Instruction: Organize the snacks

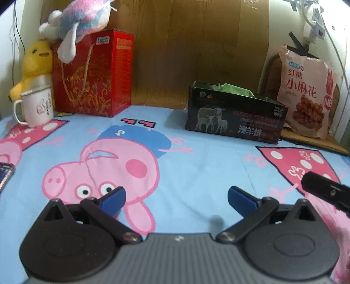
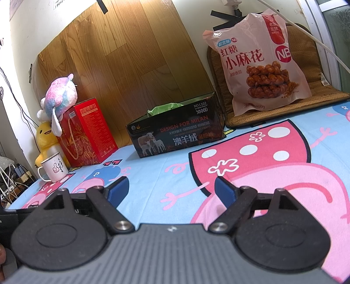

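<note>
1. Far left of the left wrist view: a yellow duck [image 1: 36,63] sits against the wall, with a white mug [image 1: 38,106] just in front of it, handle to the left.
2. Upper left: a red box [image 1: 94,74] with a gold cord handle stands upright on the sheet [image 1: 196,166]. A pastel plush [image 1: 81,19] lies on top of it, one limb hanging down the box front.
3. Left edge, mid-height: part of a dark flat object [image 1: 5,174] shows; what it is cannot be told.
4. Centre background: a wood-grain board [image 1: 196,39] leans against the wall.
5. Right of centre: an open black carton [image 1: 235,115] printed with sheep rests on the sheet. Something green [image 1: 237,88] shows inside it.
6. Upper right: the snack bag [image 1: 307,91], pink with twisted-dough artwork, stands upright on a woven mat [image 1: 310,139], leaning back, just beside the carton's right end.
7. Bottom centre: the left gripper [image 1: 176,196] is released, its blue pads wide apart above the sheet, holding nothing.
8. Lower right edge: a black part of the other tool [image 1: 326,190] enters the frame.
9. Right wrist view, bottom centre: the right gripper [image 2: 171,189] is likewise released and empty, above the sheet. The carton sits mid-frame and the bag upper right, both well apart from it.
</note>
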`<action>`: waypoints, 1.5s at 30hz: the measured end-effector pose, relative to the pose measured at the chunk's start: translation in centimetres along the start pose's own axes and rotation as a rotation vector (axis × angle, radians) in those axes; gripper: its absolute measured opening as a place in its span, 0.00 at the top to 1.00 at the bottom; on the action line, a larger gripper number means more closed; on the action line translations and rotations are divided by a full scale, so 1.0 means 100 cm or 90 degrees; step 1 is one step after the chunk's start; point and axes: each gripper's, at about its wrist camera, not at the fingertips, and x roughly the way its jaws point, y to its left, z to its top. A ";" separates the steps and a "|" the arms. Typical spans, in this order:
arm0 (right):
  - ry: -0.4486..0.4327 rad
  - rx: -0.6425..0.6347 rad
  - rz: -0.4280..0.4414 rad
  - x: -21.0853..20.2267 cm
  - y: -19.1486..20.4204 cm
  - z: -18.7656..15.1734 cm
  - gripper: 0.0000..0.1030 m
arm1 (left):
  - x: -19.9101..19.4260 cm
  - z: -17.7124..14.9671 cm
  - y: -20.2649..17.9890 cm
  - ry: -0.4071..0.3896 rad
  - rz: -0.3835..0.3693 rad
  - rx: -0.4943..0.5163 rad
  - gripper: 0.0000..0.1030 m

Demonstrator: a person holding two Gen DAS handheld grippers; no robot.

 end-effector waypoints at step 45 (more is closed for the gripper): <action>0.001 0.000 0.001 0.000 0.001 -0.001 0.15 | 0.003 0.000 -0.007 0.021 0.015 0.055 0.00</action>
